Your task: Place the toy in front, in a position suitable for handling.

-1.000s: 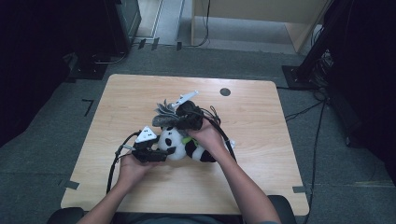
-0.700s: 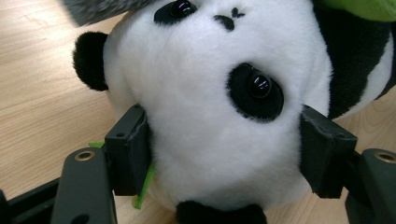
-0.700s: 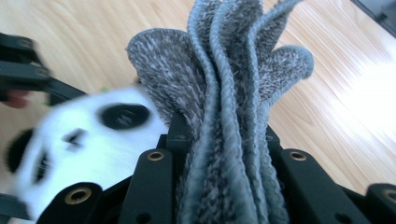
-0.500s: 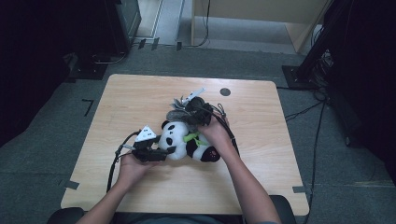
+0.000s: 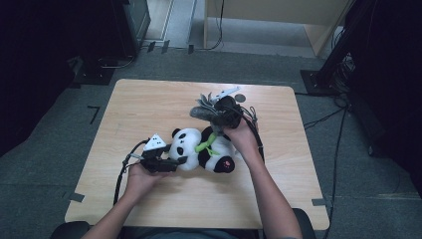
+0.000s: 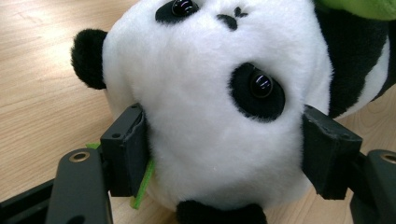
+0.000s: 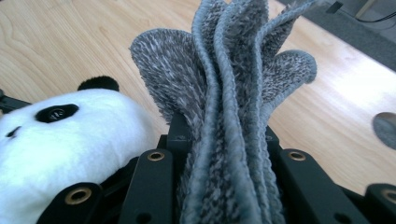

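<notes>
The plush panda [image 5: 201, 149] lay on its side near the middle of the surface [image 5: 149, 104], its head toward my left hand and its green scarf [image 5: 205, 146] across the chest. My left tool [image 5: 171, 162] was spread wide around the head, one pad [image 6: 126, 149] pressed into the white fur at one side of the face and the other against the opposite cheek, so it clamped the head with the jaws well apart; they had just eased open a little with the head between them. Just beyond the panda's body, on the side away from me, my right tool [image 5: 211, 110] was pressed nearly together on a bunched grey knit cloth [image 7: 233, 93], whose folds rose in ridges from between the jaws. I judged the step to be carrying that cloth clear of the panda while the left tool steadied the toy. To do it well I would have kept the pinch on all the folds at once, so none slipped free, lifted the cloth clear of the fur rather than dragging it, and held the head firmly enough that the panda did not roll.
</notes>
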Available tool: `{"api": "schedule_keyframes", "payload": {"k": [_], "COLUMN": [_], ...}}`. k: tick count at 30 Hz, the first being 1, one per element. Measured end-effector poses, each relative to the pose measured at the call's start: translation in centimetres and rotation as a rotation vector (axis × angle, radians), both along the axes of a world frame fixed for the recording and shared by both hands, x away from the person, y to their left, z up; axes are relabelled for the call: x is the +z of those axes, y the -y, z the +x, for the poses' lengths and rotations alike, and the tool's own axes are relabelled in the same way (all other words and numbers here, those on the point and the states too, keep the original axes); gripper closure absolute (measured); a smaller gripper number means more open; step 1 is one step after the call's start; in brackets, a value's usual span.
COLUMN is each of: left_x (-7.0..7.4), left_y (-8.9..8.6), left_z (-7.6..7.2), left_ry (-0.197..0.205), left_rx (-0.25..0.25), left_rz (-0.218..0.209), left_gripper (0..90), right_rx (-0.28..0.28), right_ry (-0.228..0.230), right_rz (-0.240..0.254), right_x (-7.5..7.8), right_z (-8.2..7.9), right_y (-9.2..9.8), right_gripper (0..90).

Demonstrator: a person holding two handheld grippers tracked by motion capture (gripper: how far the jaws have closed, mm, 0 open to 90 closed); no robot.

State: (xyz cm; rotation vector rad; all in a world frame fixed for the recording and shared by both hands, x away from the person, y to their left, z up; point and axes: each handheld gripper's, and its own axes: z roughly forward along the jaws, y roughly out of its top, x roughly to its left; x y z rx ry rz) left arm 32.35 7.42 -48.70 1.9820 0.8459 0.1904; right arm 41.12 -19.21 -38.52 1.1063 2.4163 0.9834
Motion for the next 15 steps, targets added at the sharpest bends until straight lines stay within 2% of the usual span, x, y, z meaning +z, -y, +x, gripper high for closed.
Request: {"api": "schedule_keyframes", "payload": {"k": [3,6,11,15], "left_x": [0.0,0.0,0.0,0.0], "left_y": [0.0,0.0,0.0,0.0], "left_z": [0.0,0.0,0.0,-0.1], "left_ry": [0.001,0.003,0.005,0.012], "left_rx": [0.000,0.001,0.003,0.000], "left_rz": [-0.001,-0.003,-0.006,0.004], "left_gripper": [25.3,24.9,24.0,24.0], "right_rx": [0.024,0.068,0.161,0.203], "right_ry": [0.026,0.035,0.011,-0.030], "right_rz": [0.040,0.061,0.067,0.082], "right_x": [1.1,1.6,0.8,-0.4], "right_z": [-0.6,-1.3,-2.0,-2.1], "right_y": [-0.2,-1.4,-4.4,-6.2], "right_gripper": [69.3,69.1,68.7,67.6]}}
